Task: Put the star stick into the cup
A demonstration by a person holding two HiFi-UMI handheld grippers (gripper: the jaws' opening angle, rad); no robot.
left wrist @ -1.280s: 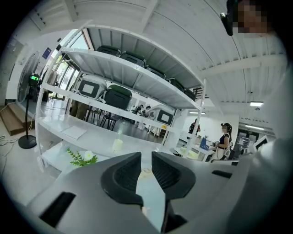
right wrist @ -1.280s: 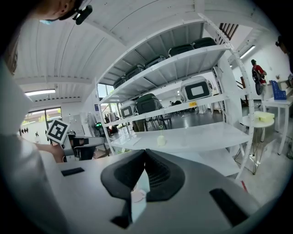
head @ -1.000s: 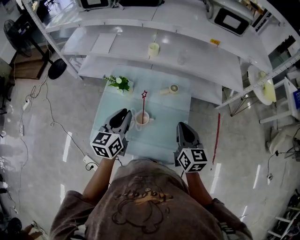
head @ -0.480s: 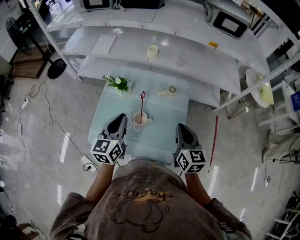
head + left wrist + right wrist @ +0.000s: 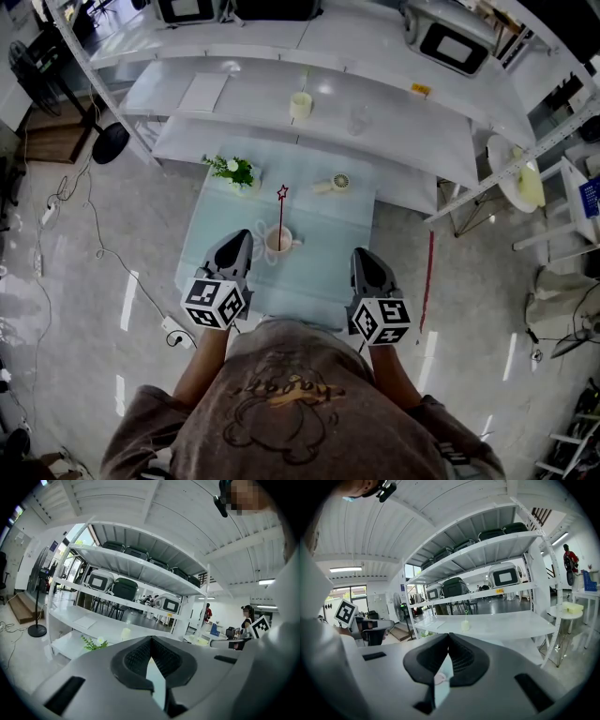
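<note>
star stick (image 5: 280, 214): upright in the cup (image 5: 279, 241), red star on top, lower end down inside the cup.
cup: near the middle of the pale glass table (image 5: 323, 270), handle turned to the right.
left gripper (image 5: 241, 236): clenched, tips pressed together with nothing between them; just left of the cup, close but not touching.
left gripper, own view (image 5: 151, 641): ribbed pads meeting at the tip, only a thin wedge of table showing below.
right gripper (image 5: 362, 253): likewise closed and empty, low over the table's right side, well apart from the cup.
right gripper, own view (image 5: 449, 637): tips together, a sliver of the pinkish cup (image 5: 439, 678) showing through the narrow gap beneath.
stick against the tools: between the two grippers, nearer the left one, free of both.
also on the table: a small leafy plant (image 5: 232, 171) at the far left corner, a little fan (image 5: 336, 183) lying beyond the cup.
behind the table: a white shelf (image 5: 412, 131) with a yellowish beaker (image 5: 300, 104) on it.
</note>
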